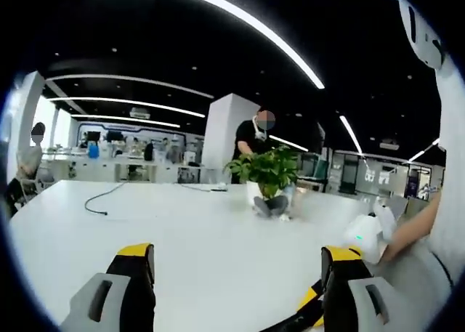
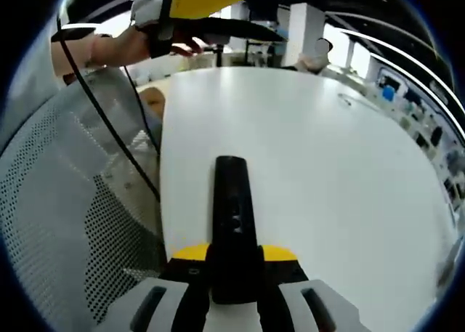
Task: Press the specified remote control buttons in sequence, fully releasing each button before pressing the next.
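Remote (image 2: 232,223) clamped between jaws of right tongs (image 2: 234,270), long axis running straight ahead along jaws, far end out over white surface (image 2: 327,172). Left tongs (image 1: 236,263) apart, holding nothing, aimed across surface toward potted plant (image 1: 267,173). Button labels on remote too small to read; remote's near end hidden between jaws.

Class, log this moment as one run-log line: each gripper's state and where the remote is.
right gripper: shut on remote | left gripper: open, holding nothing, above white table | potted plant on table
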A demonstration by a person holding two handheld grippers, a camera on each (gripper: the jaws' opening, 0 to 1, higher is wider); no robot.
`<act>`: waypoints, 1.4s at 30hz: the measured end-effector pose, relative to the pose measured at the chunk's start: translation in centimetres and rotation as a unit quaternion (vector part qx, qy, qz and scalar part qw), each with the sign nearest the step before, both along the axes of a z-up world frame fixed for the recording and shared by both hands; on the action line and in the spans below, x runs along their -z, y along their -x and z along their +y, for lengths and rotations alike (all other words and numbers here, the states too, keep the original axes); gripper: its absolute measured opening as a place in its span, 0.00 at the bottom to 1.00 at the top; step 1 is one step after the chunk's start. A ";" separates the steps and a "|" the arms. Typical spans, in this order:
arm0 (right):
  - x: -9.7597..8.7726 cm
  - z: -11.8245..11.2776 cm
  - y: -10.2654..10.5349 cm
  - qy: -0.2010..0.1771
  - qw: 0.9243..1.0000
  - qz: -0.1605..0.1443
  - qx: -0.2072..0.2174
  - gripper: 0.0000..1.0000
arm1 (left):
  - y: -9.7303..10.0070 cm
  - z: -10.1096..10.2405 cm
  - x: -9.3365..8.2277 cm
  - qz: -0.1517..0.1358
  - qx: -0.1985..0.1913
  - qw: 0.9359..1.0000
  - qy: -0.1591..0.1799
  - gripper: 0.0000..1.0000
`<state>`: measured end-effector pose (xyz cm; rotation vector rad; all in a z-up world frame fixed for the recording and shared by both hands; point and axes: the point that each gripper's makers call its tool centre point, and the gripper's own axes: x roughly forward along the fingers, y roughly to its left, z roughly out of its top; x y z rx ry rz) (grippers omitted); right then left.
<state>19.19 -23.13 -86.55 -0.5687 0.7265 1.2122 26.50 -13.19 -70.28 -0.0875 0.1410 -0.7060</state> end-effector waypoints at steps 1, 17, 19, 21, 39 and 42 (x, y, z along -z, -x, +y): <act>0.0 0.0 0.0 0.000 1.000 0.000 0.000 0.21 | 0.1 0.1 -0.2 0.002 -0.001 1.000 0.001 0.99; 0.0 0.0 0.0 -0.002 1.000 0.001 0.002 0.21 | 0.4 2.4 -0.4 0.015 -0.050 0.999 0.013 1.00; 0.0 0.0 0.0 -0.002 1.000 0.001 0.002 0.21 | 0.2 2.4 -0.7 0.017 -0.057 0.998 0.023 1.00; 0.0 0.0 0.0 -0.002 1.000 0.001 0.002 0.21 | 0.1 2.3 -0.9 0.014 -0.062 0.998 0.025 1.00; 0.0 -0.1 -0.1 -0.004 1.000 0.001 0.003 0.21 | -0.4 3.5 0.2 0.010 -0.076 0.997 -0.007 1.00; 0.0 0.0 -0.1 -0.004 1.000 0.001 0.003 0.21 | 2.9 6.8 0.1 0.007 -0.082 0.997 0.000 1.00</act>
